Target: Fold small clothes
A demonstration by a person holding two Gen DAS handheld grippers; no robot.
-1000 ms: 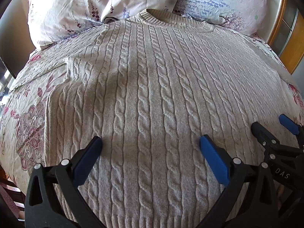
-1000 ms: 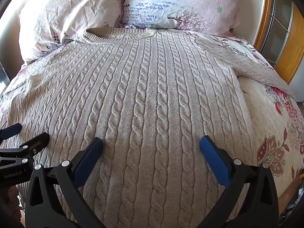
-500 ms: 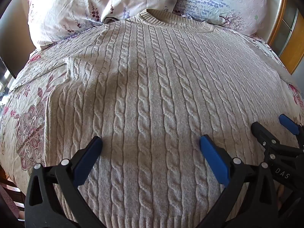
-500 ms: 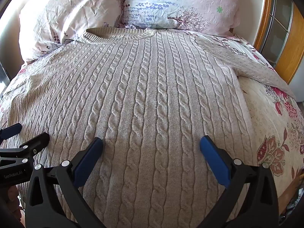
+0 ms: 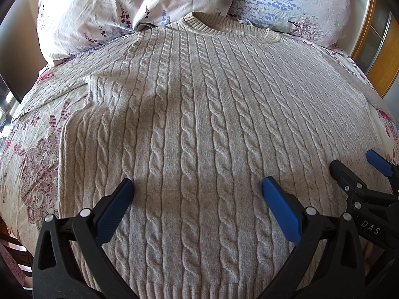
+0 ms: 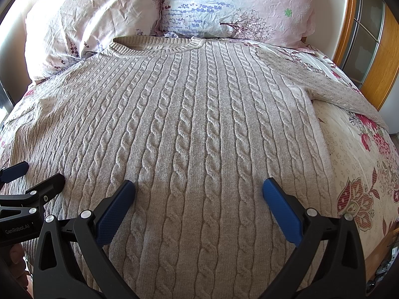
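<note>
A beige cable-knit sweater (image 5: pixel 199 124) lies flat and face up on the bed, collar toward the pillows, hem nearest me; it also fills the right wrist view (image 6: pixel 199 137). Its left sleeve (image 5: pixel 49 92) and right sleeve (image 6: pixel 336 92) spread out sideways. My left gripper (image 5: pixel 198 194) is open and empty, hovering over the lower left of the sweater. My right gripper (image 6: pixel 198 194) is open and empty over the lower right. Each gripper shows in the other's view: the right gripper (image 5: pixel 356 169) at the right edge, the left gripper (image 6: pixel 37 177) at the left edge.
The bed has a floral sheet (image 6: pixel 361 169). Two floral pillows (image 6: pixel 94 20) (image 6: pixel 237 7) stand at the head, just behind the collar. A wooden-framed door or cabinet (image 6: pixel 374 57) stands to the right of the bed.
</note>
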